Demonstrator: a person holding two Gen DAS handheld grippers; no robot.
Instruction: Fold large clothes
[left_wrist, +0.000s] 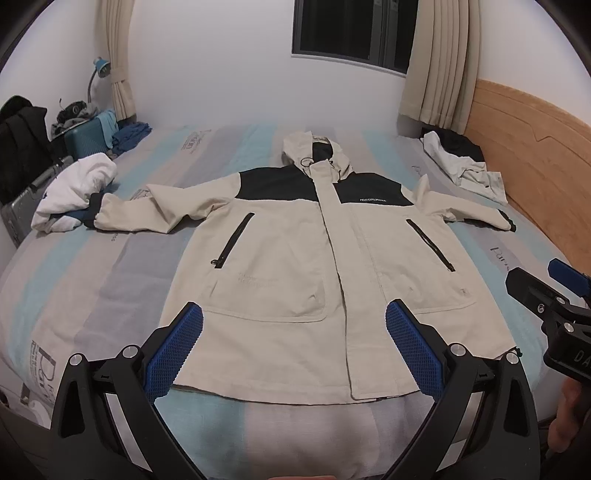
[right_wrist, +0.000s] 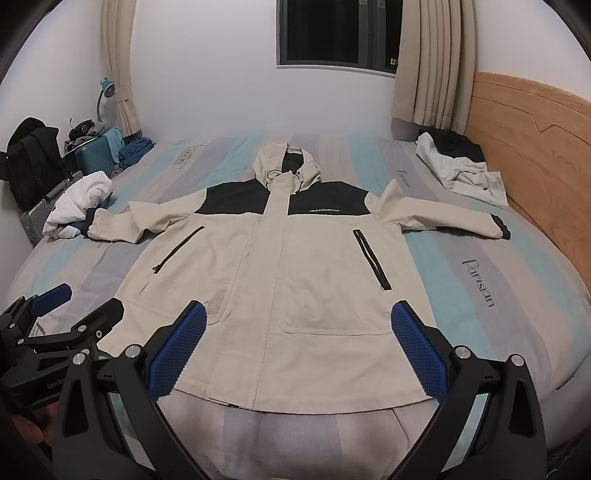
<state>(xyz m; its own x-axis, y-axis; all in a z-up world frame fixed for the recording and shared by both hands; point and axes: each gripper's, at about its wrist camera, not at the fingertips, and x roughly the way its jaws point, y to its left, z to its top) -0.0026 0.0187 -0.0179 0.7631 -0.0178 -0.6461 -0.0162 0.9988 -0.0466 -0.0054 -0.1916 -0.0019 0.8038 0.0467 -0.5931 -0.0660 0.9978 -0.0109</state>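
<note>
A cream hooded jacket (left_wrist: 295, 258) with black shoulder panels lies flat, front up and zipped, on the bed, sleeves spread to both sides; it also shows in the right wrist view (right_wrist: 288, 266). My left gripper (left_wrist: 294, 314) is open and empty, held above the jacket's hem. My right gripper (right_wrist: 298, 314) is open and empty above the hem too, a little to the right. Each gripper shows at the edge of the other's view: the right one (left_wrist: 546, 288) and the left one (right_wrist: 74, 306).
The bed has a striped blue, grey and beige sheet (right_wrist: 480, 280). A white garment pile (left_wrist: 74, 188) lies by the jacket's left cuff. More clothes (right_wrist: 465, 170) lie at the far right by the wooden headboard (right_wrist: 535, 147). Suitcases (right_wrist: 96, 155) and a black backpack (right_wrist: 33, 155) stand at the left.
</note>
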